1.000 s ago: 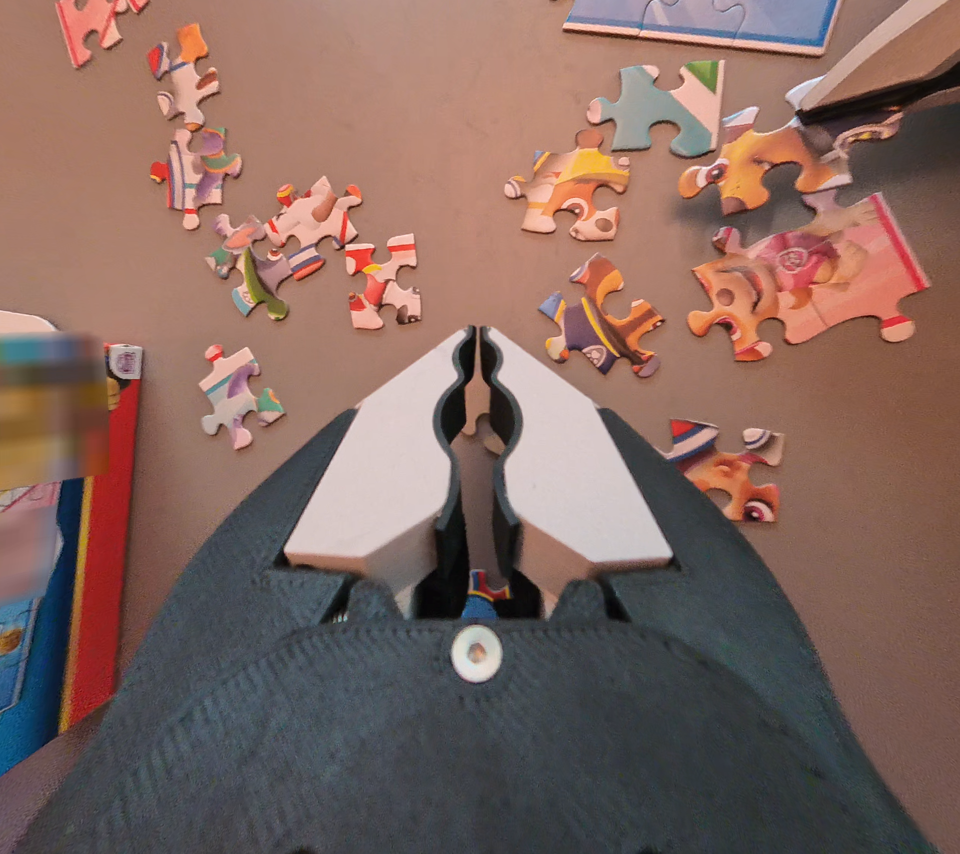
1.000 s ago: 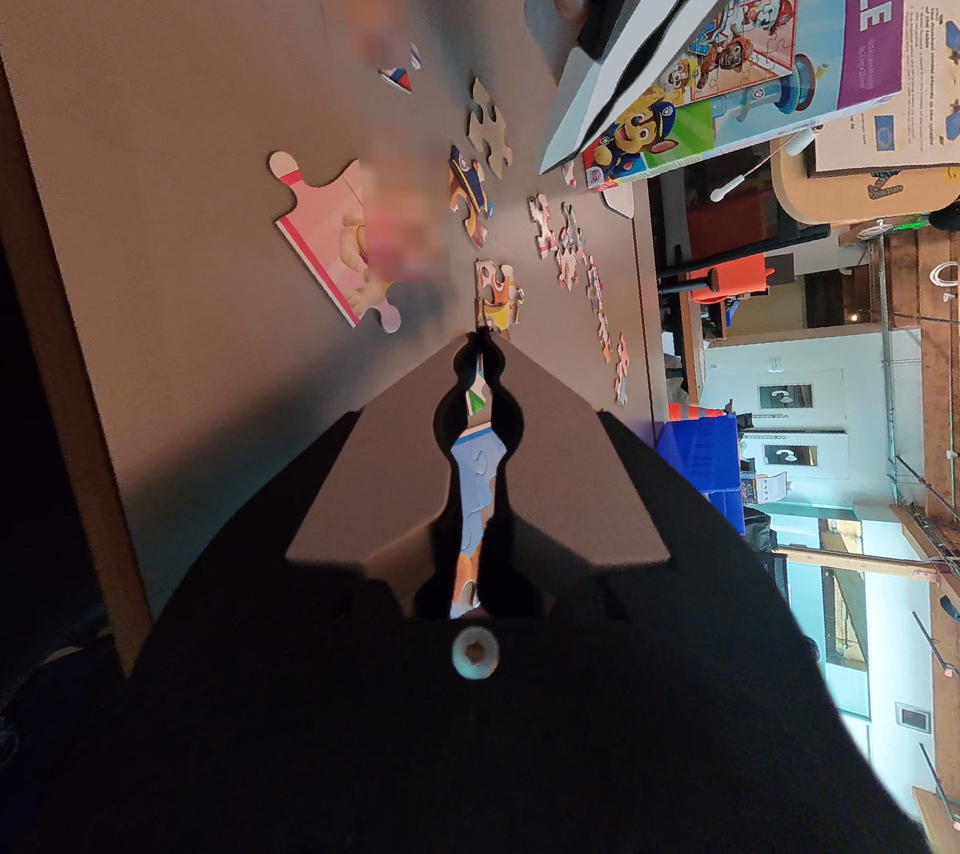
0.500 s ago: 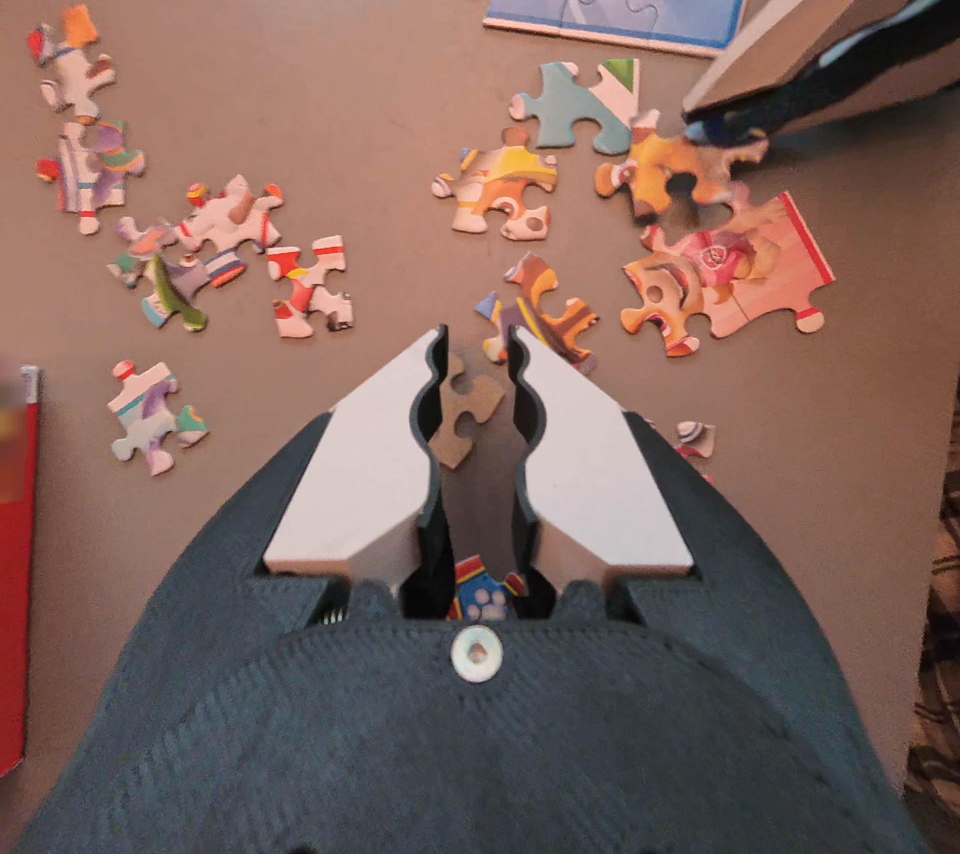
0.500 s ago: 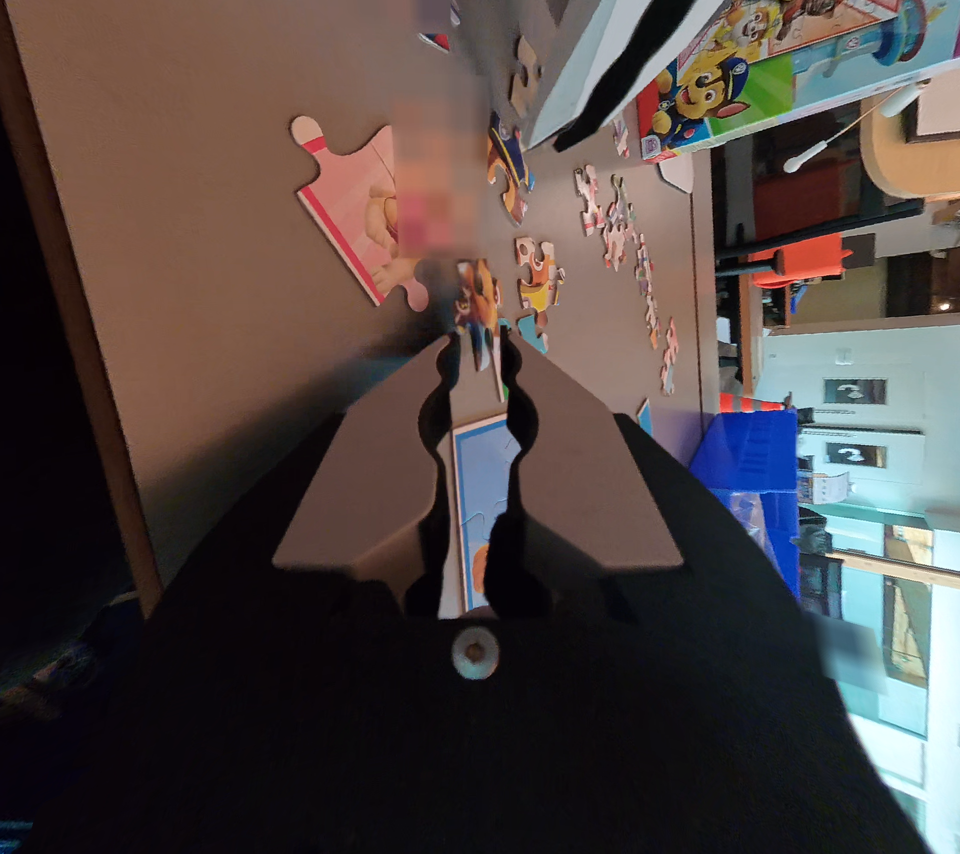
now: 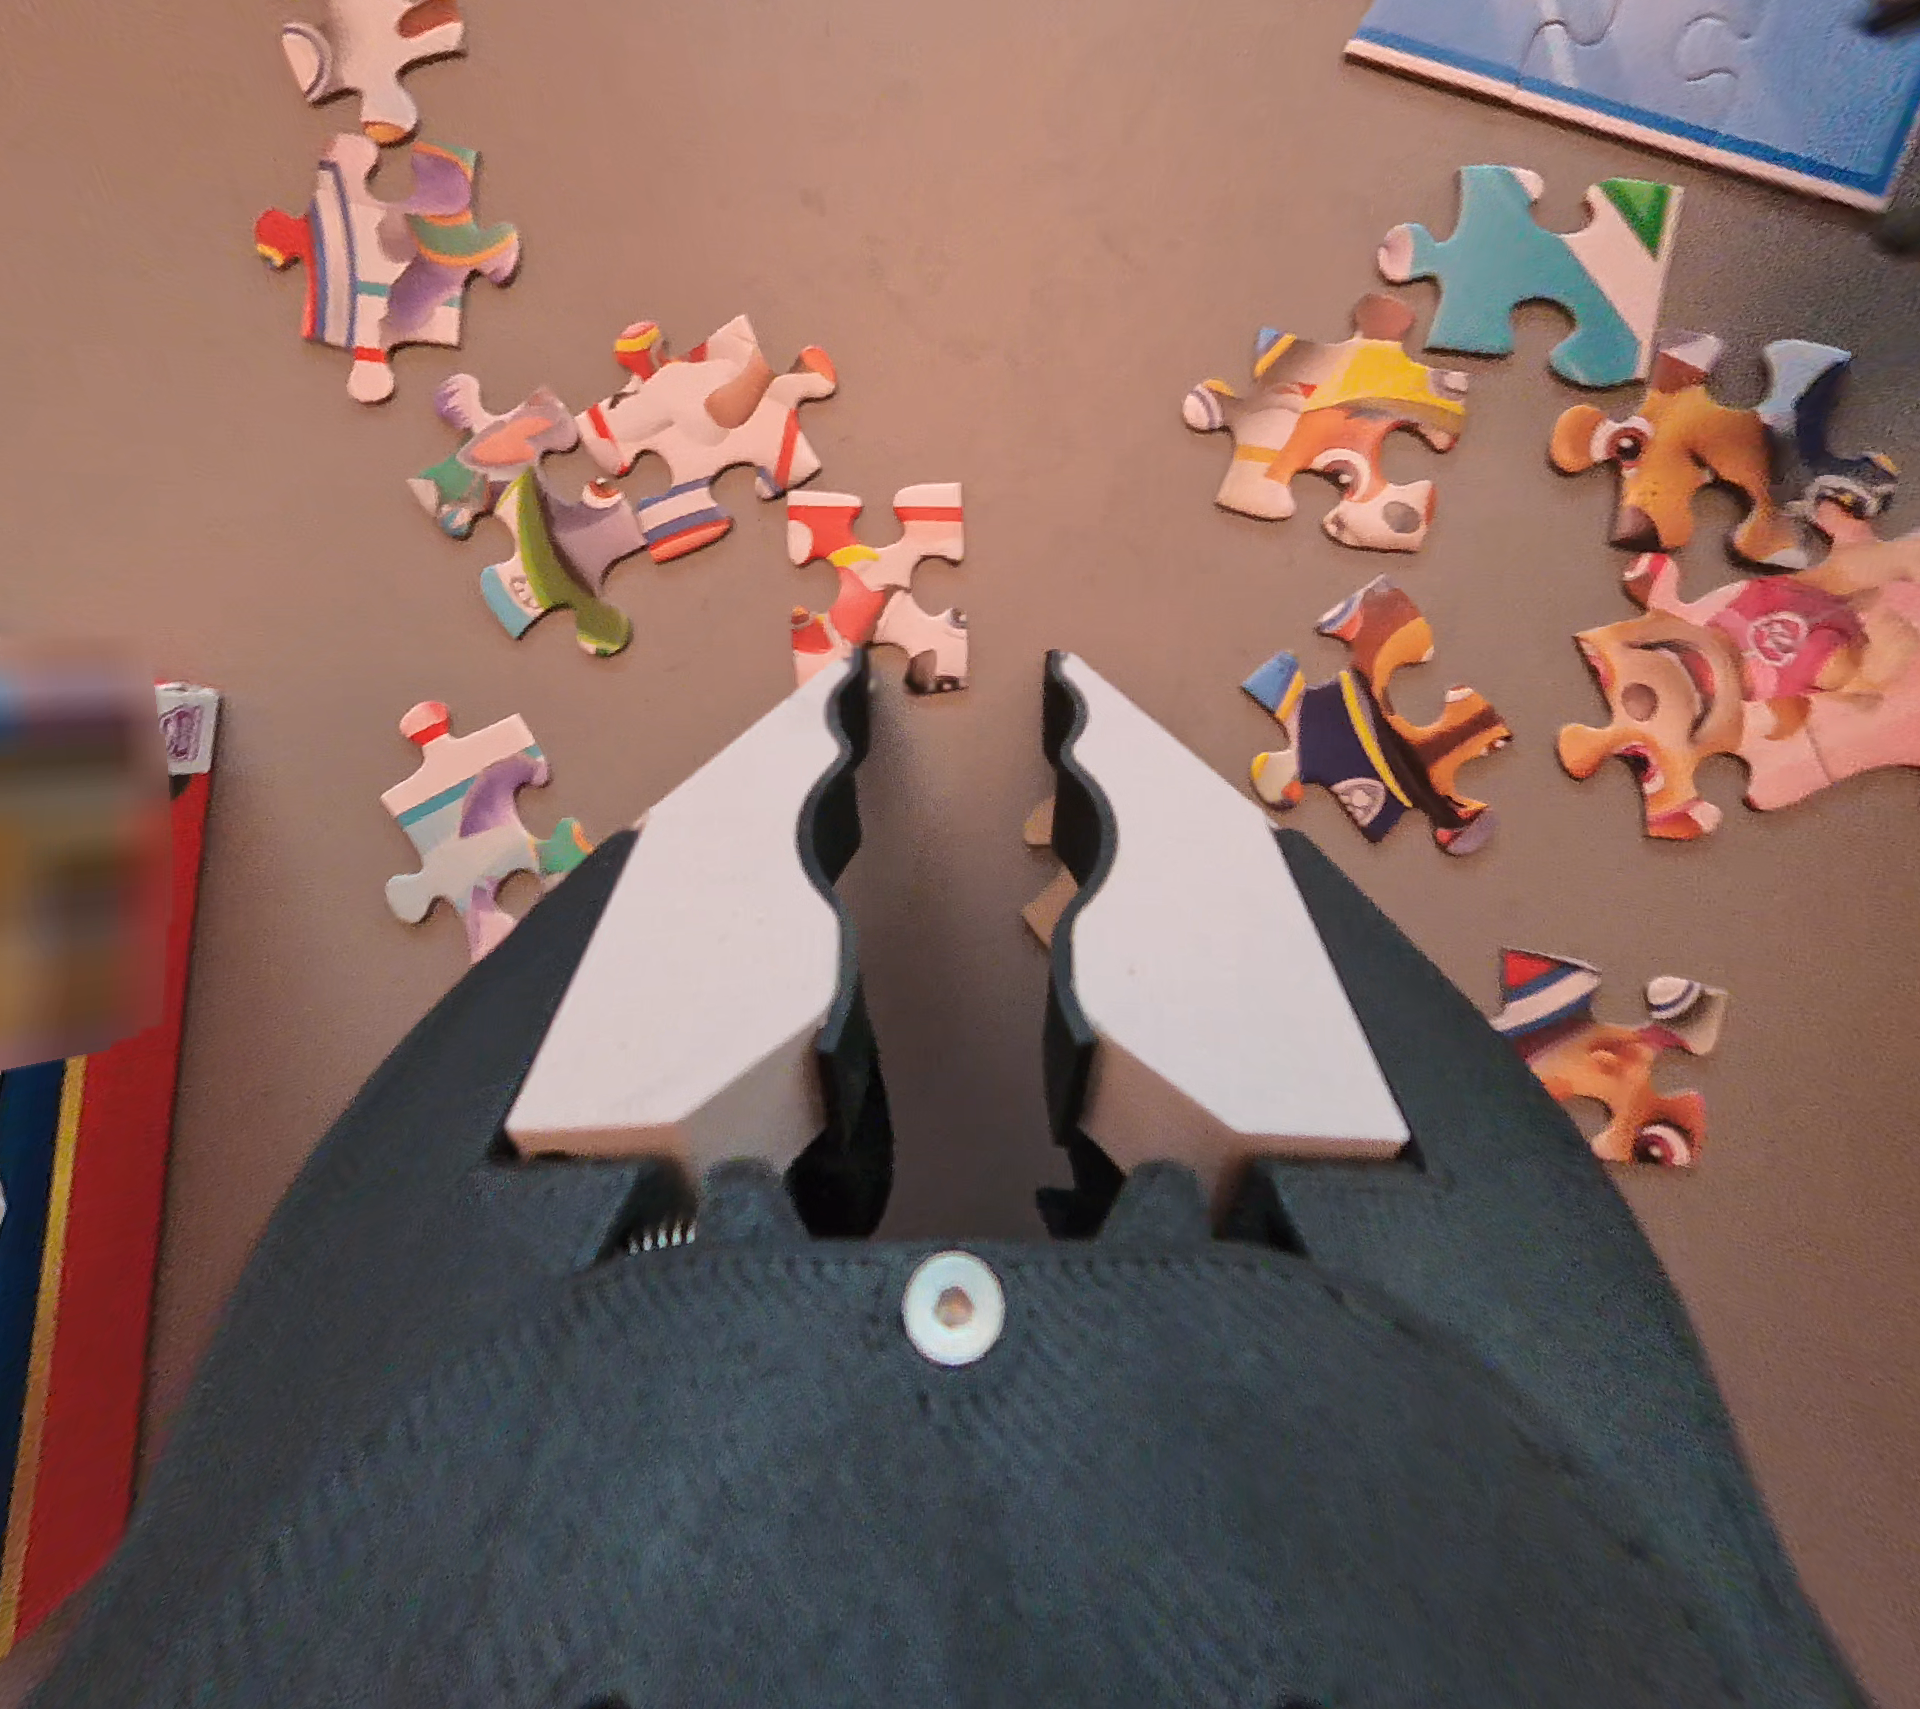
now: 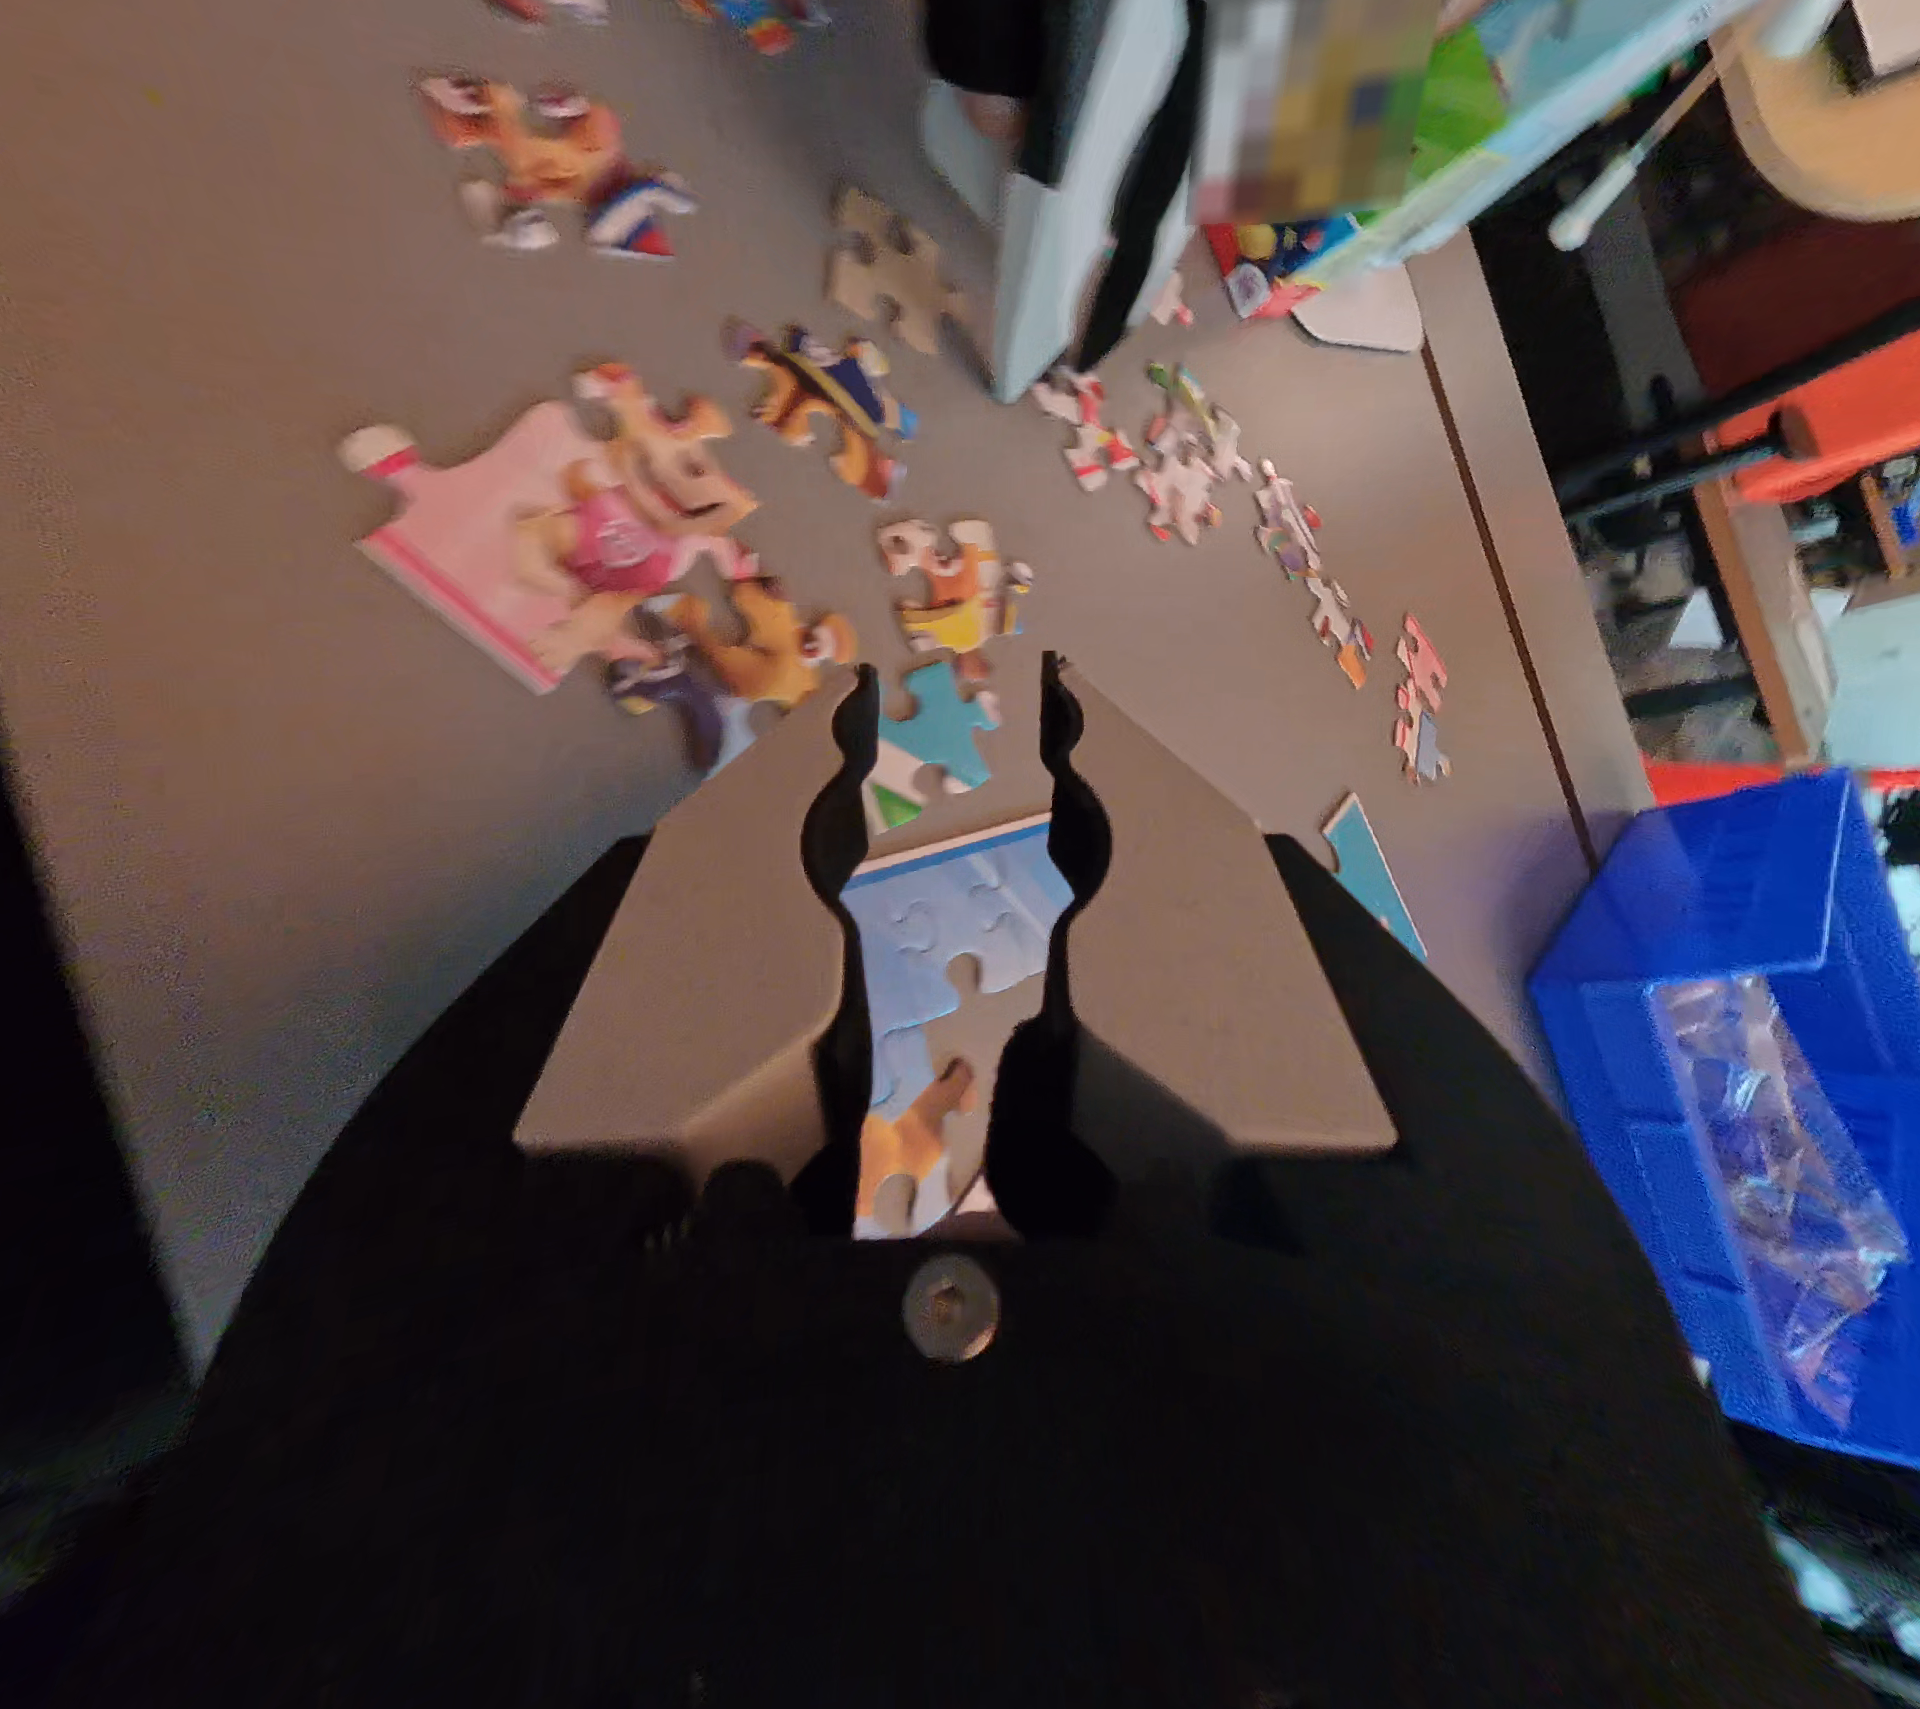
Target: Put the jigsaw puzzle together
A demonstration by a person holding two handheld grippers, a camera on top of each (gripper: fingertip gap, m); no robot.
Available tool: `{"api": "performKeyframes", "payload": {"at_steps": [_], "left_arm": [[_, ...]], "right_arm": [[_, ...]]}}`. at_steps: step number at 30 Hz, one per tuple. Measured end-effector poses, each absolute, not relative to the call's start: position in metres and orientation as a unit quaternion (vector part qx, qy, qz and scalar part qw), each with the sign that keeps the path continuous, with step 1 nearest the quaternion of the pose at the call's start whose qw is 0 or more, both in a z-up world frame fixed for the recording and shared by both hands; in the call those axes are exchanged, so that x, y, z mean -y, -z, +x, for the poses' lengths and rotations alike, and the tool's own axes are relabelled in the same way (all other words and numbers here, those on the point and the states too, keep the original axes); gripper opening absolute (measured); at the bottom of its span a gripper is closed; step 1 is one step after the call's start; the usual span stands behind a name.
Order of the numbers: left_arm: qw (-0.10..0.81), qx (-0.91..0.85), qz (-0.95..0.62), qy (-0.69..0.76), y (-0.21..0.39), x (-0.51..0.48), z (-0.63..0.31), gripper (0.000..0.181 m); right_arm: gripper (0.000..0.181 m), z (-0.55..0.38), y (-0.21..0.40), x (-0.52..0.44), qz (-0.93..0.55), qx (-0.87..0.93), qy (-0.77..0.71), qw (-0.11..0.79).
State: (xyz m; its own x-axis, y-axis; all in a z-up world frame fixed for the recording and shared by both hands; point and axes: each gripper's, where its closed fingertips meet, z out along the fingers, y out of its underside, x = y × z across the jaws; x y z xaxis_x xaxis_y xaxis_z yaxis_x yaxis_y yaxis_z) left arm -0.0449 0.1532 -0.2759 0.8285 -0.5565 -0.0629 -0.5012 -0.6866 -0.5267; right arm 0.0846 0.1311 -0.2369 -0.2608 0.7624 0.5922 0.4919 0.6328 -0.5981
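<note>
My left gripper (image 5: 951,672): released, nothing between its fingers; a face-down brown cardboard puzzle piece (image 5: 1039,870) lies half hidden beside its right finger. My right gripper (image 6: 951,672): released, above the joined blue puzzle section (image 6: 956,921); a teal piece (image 6: 940,729) lies flat past its fingertips on the brown tabletop (image 6: 208,309).
</note>
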Motion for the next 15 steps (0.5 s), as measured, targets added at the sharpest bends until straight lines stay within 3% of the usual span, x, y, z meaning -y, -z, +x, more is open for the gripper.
{"api": "performKeyframes", "payload": {"at_steps": [4, 11, 15], "left_arm": [[0.276, -0.282, -0.918, 0.051, 0.275, -0.155, -0.047, 0.042], [0.296, -0.247, -0.920, 0.066, 0.270, -0.161, -0.064, 0.043], [0.309, -0.229, -0.920, 0.068, 0.266, -0.170, -0.072, 0.043]], "right_arm": [[0.027, 0.050, 0.232, -0.169, -0.476, 0.750, -0.171, 0.427], [0.029, -0.022, 0.251, -0.212, -0.547, 0.743, -0.220, 0.317], [0.040, -0.049, 0.261, -0.218, -0.565, 0.740, -0.259, 0.258]]}}
